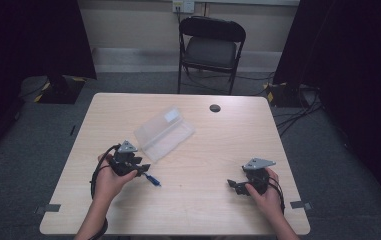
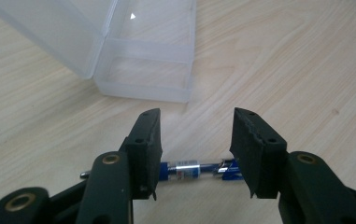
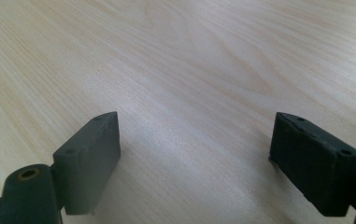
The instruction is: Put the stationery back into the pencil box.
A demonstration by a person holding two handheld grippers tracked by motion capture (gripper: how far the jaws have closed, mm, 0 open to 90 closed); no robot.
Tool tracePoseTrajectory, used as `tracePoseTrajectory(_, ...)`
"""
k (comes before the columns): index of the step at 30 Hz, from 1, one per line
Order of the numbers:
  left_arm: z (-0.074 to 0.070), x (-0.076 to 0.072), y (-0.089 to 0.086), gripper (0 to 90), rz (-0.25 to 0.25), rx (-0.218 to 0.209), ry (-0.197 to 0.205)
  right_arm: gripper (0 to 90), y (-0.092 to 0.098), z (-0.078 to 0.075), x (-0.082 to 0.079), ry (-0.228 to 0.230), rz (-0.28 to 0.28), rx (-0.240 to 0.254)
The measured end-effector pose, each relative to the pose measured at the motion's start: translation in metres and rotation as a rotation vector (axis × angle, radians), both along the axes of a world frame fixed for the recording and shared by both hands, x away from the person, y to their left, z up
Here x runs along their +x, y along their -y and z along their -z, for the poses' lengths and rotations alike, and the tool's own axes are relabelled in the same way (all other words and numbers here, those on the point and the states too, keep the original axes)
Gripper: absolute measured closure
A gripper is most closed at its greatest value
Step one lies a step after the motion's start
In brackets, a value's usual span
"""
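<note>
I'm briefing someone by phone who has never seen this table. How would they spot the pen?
On the light wooden table, go to the clear plastic box lying open left of centre. Just nearer the person, by the left tongs, lies the blue pen: the one small blue thing there, with a silver band.

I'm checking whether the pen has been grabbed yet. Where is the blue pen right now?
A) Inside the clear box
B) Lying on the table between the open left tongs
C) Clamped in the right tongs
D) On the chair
B: the pen lies flat on the table, crosswise between the left tongs, whose jaws stand apart, with the box beyond it.
</note>
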State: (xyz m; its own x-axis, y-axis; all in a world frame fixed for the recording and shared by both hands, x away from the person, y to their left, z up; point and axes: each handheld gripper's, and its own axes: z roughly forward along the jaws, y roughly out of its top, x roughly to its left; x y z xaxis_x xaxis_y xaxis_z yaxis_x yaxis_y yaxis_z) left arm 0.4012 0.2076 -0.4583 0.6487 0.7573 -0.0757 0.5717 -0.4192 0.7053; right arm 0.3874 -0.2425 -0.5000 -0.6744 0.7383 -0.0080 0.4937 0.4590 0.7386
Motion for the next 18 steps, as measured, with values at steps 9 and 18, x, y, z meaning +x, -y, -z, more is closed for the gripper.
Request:
tracePoseTrajectory(9, 0.016, 0.0, 0.002, 52.9, 0.011, -0.028, -0.025, 15.6, 0.0, 0.0, 0.0, -0.001, -0.002, 0.003)
tracePoseTrajectory(18, 0.023, -0.004, 0.001, 51.4, -0.018, -0.078, -0.044, 15.6, 0.0, 0.0, 0.0, -0.001, -0.002, 0.002)
